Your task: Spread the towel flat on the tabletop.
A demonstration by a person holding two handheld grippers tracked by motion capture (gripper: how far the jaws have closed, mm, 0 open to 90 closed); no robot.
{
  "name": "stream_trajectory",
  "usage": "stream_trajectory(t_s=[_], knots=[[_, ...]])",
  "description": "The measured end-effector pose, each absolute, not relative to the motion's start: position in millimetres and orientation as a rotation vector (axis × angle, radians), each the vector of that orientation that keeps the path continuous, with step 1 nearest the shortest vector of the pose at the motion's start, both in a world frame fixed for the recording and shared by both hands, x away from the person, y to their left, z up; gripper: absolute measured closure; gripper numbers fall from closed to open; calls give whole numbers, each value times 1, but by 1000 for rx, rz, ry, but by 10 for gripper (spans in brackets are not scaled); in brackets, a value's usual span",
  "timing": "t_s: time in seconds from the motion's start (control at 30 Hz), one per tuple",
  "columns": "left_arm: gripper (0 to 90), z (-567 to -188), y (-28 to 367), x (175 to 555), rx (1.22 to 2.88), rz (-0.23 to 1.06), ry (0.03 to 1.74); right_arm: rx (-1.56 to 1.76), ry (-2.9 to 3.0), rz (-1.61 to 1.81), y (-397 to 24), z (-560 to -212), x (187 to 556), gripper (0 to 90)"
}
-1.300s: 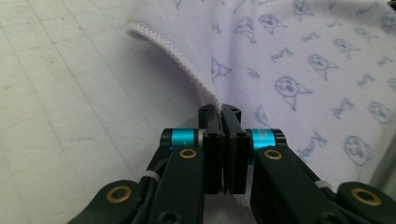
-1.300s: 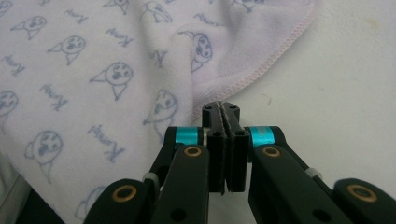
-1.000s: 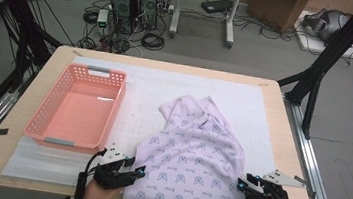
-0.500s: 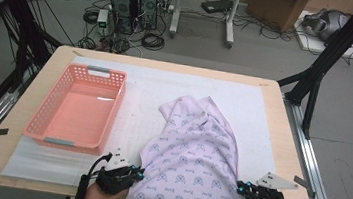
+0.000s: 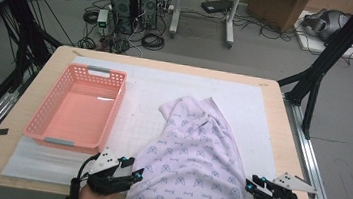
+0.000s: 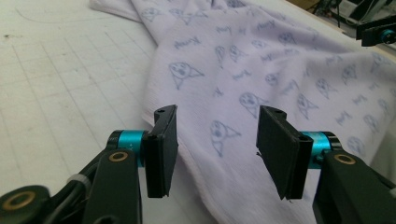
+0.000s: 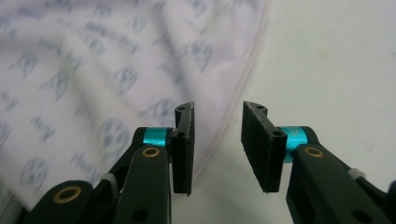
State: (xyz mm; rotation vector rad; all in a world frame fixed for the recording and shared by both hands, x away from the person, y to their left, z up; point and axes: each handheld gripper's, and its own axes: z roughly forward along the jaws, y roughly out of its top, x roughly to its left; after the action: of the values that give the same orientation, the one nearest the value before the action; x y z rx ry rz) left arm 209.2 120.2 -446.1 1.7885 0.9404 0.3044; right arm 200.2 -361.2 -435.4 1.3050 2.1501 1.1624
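A pale lilac cloth [image 5: 193, 157] printed with blue dog faces lies on the white mat, running from the table's middle to its front edge. My left gripper [image 5: 134, 170] sits at the cloth's front left corner. In the left gripper view its jaws [image 6: 217, 116] stand apart over the cloth's hem [image 6: 187, 154]; they have just been opening and the pads do not press it. My right gripper [image 5: 251, 184] is at the front right corner. Its jaws [image 7: 219, 112] have also just been opening, with the cloth's edge [image 7: 233, 93] under the gap, unpinched.
A pink plastic basket [image 5: 118, 108] stands on the left of the white mat [image 5: 166, 85], with nothing in it. The wooden table's edge [image 5: 40, 89] borders the mat. Black frame legs, computers and cables stand on the floor beyond.
The cloth's front part was drawn toward the near edge and now lies flatter. Both hands stay near the same front corners.
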Motion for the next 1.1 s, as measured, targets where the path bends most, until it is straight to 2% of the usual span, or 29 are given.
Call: stream_trajectory(t_s=[0.37, 0.5, 0.57, 0.63, 0.67, 0.73, 0.9, 1.1], knots=[[466, -446, 109, 249, 1785, 288, 980, 1275, 2197, 1072, -343, -444, 261, 612], [460, -447, 105, 262, 1780, 272, 1001, 1256, 2204, 1083, -340, -447, 278, 524], [459, -448, 104, 267, 1782, 271, 1006, 1221, 2239, 1052, -335, -450, 287, 519], [458, -450, 104, 271, 1779, 260, 1015, 1188, 2253, 1041, -331, -450, 291, 585], [456, -450, 103, 272, 1774, 259, 1025, 1173, 2266, 1037, -330, -449, 292, 650], [456, -451, 104, 273, 1773, 258, 1035, 1137, 2300, 1042, -330, -448, 291, 838], [462, -451, 107, 271, 1768, 248, 1042, 1159, 2291, 974, -346, -444, 280, 869], [463, -450, 107, 271, 1761, 236, 1039, 1225, 2291, 935, -371, -440, 255, 847]])
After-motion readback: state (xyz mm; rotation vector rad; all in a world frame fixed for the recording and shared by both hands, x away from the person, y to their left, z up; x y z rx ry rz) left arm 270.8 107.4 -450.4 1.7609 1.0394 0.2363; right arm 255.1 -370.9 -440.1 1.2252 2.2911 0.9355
